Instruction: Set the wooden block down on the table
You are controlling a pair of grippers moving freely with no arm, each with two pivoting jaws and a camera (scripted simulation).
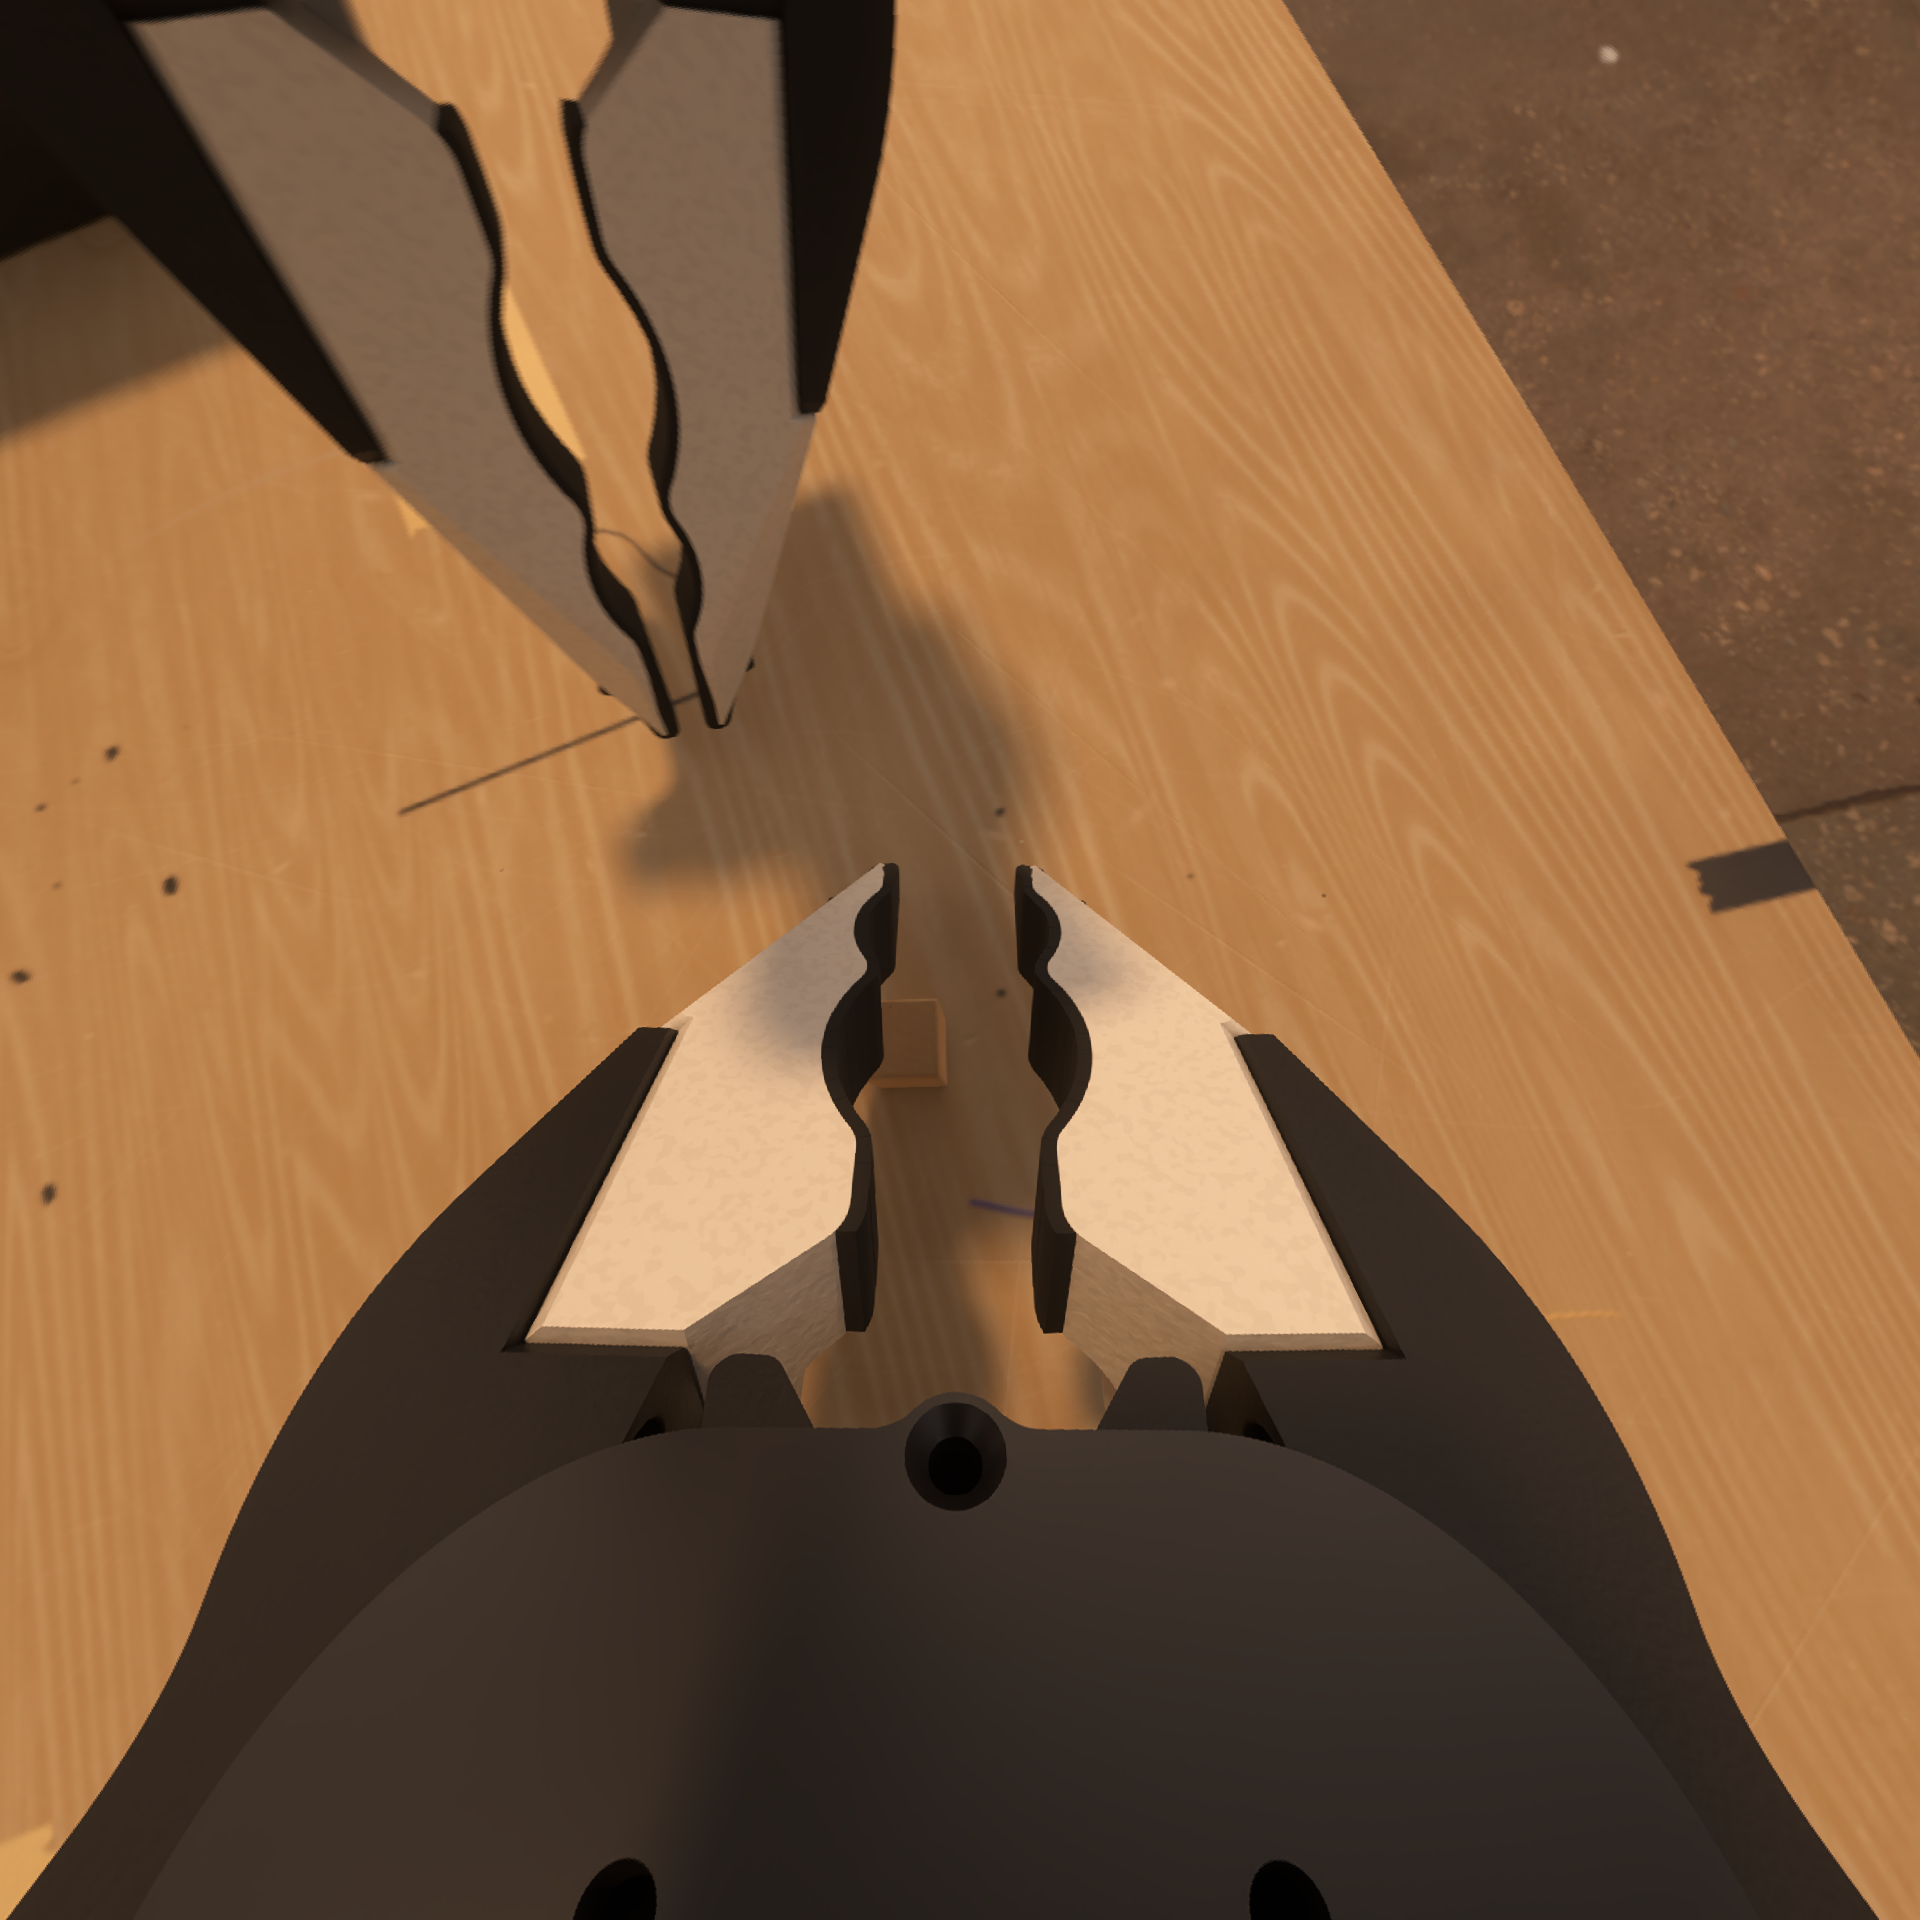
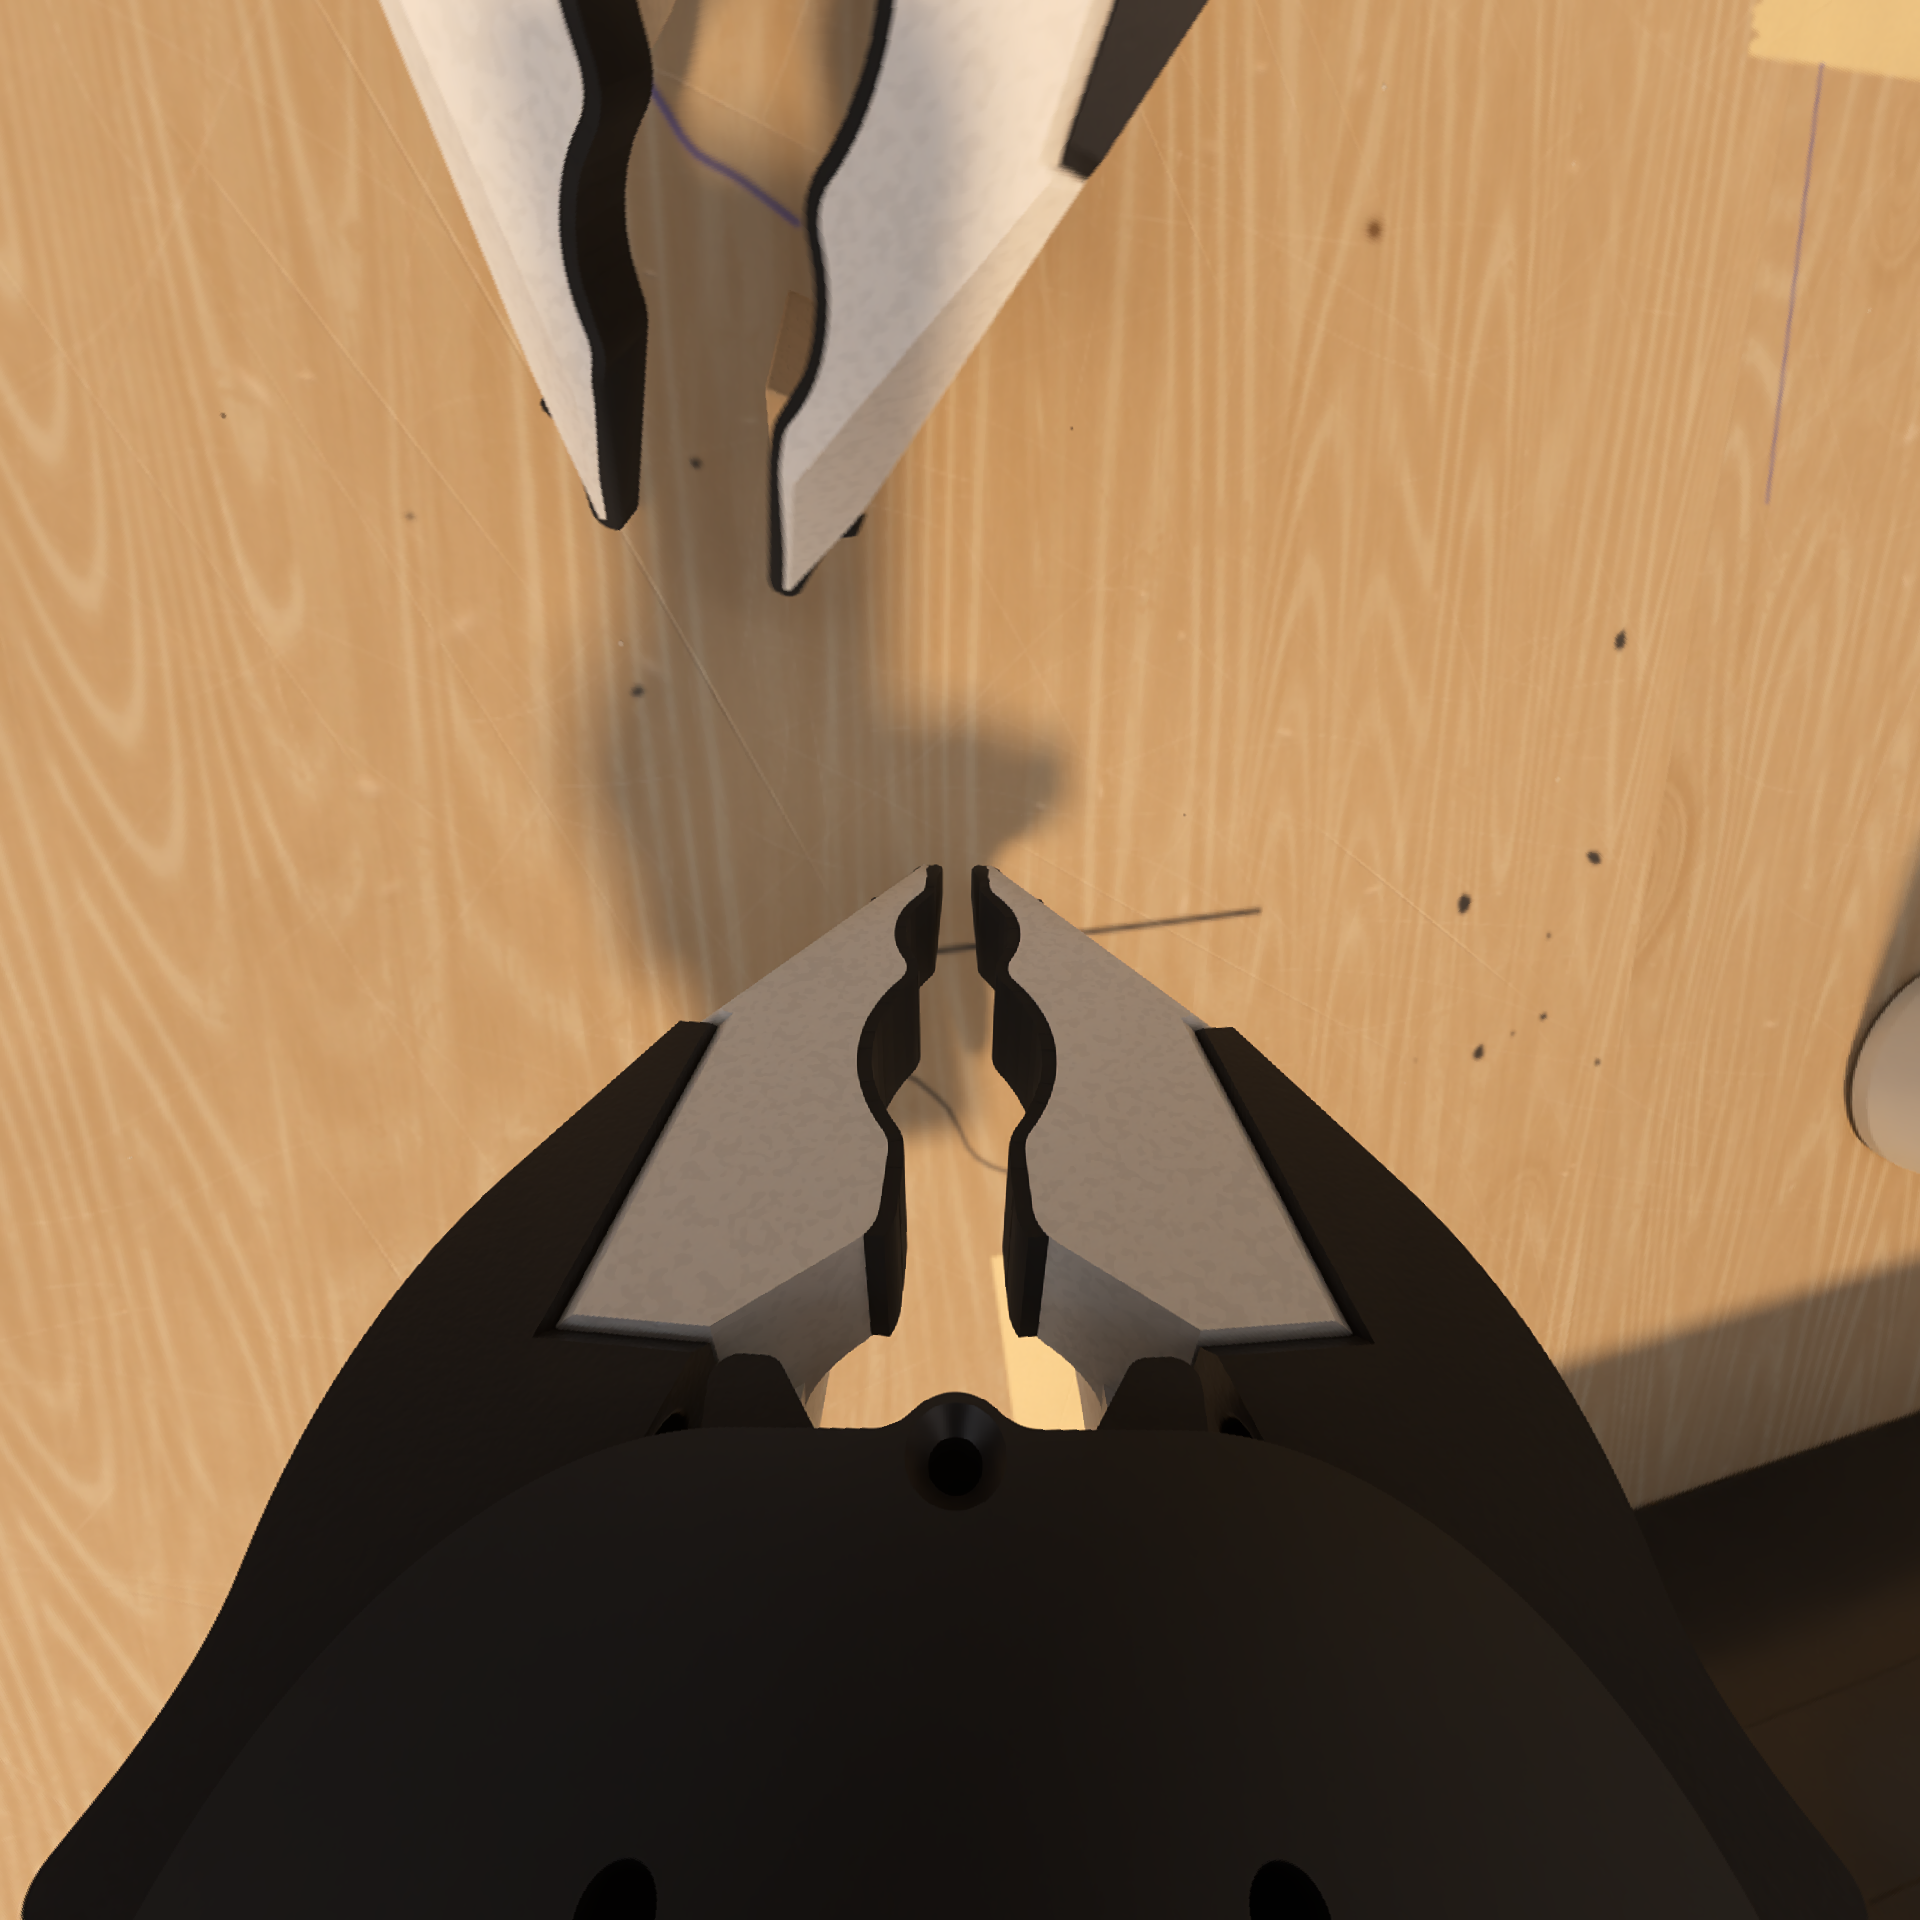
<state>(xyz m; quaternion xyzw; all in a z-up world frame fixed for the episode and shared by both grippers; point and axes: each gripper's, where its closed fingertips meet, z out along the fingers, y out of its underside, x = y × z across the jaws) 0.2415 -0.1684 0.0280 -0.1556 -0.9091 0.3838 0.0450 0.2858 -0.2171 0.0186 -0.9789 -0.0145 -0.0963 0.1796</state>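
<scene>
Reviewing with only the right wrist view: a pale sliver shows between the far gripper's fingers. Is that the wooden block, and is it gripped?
Observer: Yes. The left wrist view shows the small tan wooden block beside one finger of the open left gripper, with clear space to the other finger.
Operator: Is it down on the table?
Observer: It appears to rest on the light wooden table, low beneath the fingers.
Operator: Near an edge?
Observer: No. The table's edge runs well away from the block, with brown floor beyond.
</scene>
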